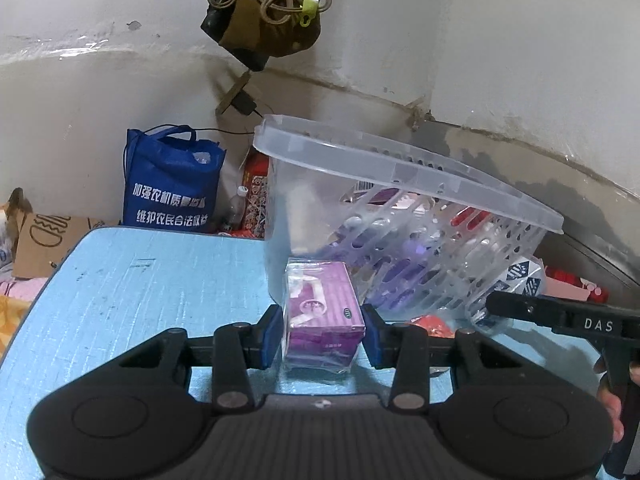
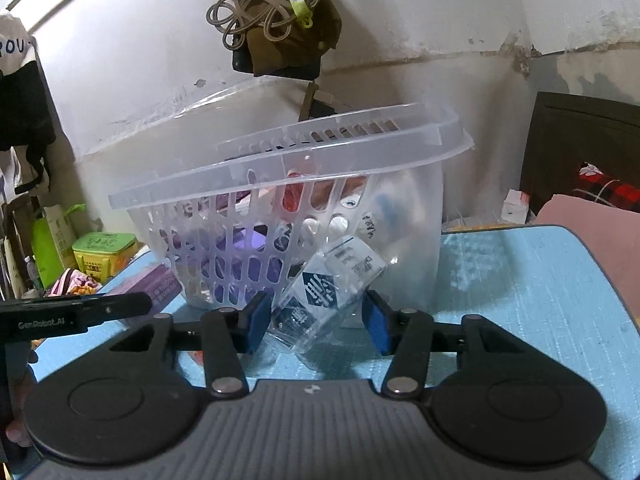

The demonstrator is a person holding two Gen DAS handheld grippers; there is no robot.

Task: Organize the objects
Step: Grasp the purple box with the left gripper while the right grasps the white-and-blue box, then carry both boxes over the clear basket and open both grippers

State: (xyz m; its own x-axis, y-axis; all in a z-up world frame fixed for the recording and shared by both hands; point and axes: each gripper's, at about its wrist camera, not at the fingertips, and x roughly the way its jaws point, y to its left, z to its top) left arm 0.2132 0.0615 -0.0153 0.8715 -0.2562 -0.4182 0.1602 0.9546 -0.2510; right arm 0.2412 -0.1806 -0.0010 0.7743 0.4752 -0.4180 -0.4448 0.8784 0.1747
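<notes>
A clear slotted plastic basket (image 1: 404,184) stands on the blue table (image 1: 140,280) and holds purple, red and white packets. My left gripper (image 1: 322,334) has its blue pads against both sides of a purple box (image 1: 322,312) wrapped in clear film, just in front of the basket. In the right wrist view the basket (image 2: 280,168) fills the middle. My right gripper (image 2: 316,322) is open around a clear packet with a dark blue and white pattern (image 2: 324,296) that leans on the basket's front; the pads do not touch it. The purple box (image 2: 154,284) shows at left.
A blue tote bag (image 1: 170,184) and a cardboard box (image 1: 44,240) stand behind the table's left side. A green tub (image 2: 104,250) sits left of the table. A dark cabinet (image 2: 580,148) and pink cloth (image 2: 592,216) lie to the right. A brown pouch with cords (image 1: 264,12) hangs on the wall.
</notes>
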